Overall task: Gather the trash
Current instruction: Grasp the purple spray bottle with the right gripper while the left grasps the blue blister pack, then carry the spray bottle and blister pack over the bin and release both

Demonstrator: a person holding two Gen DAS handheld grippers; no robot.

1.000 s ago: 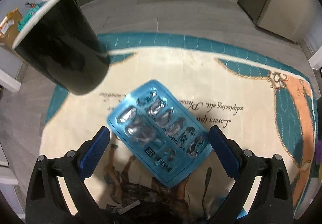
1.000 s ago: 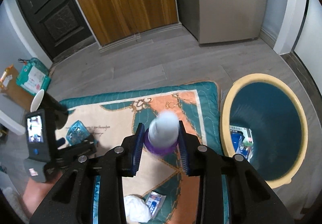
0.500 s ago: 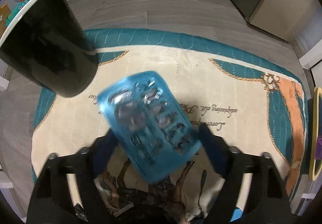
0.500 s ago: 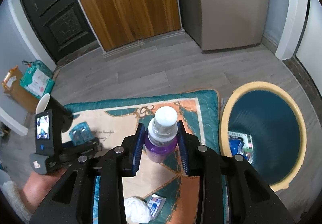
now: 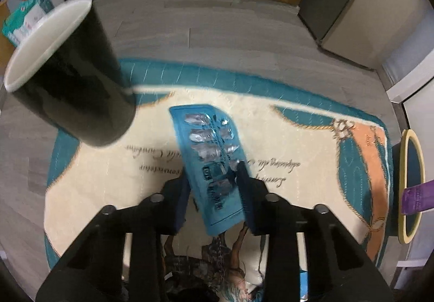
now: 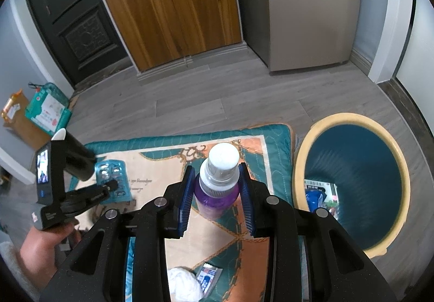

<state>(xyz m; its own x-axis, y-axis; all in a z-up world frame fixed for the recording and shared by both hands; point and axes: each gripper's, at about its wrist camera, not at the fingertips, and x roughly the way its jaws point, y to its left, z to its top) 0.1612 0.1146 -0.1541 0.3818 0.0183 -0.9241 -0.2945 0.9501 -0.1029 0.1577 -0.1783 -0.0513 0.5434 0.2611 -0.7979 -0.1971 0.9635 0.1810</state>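
Observation:
A blue blister pack (image 5: 208, 150) stands tilted between the fingers of my left gripper (image 5: 213, 174), whose jaws are closing with both pads pressing its long edges. The right wrist view shows the same pack (image 6: 111, 171) just above the rug in the left gripper (image 6: 108, 188). My right gripper (image 6: 216, 174) is shut on a purple bottle (image 6: 217, 193) with a white cap, held upright over the rug. That bottle (image 5: 415, 196) shows at the right edge of the left wrist view. A teal bin with a yellow rim (image 6: 303, 150) stands right of the rug and holds some wrappers.
A black paper cup (image 5: 70, 79) stands on the rug's left corner, close to the pack. On the near part of the rug (image 6: 152, 166) lie a crumpled white tissue (image 6: 184, 283) and a small packet (image 6: 208, 275). Beyond are grey floor, wooden doors and a teal package (image 6: 48, 109).
The left jaws have come in from wide apart onto the blister pack, which has turned and tipped up off the rug. The right gripper still holds the bottle in much the same place.

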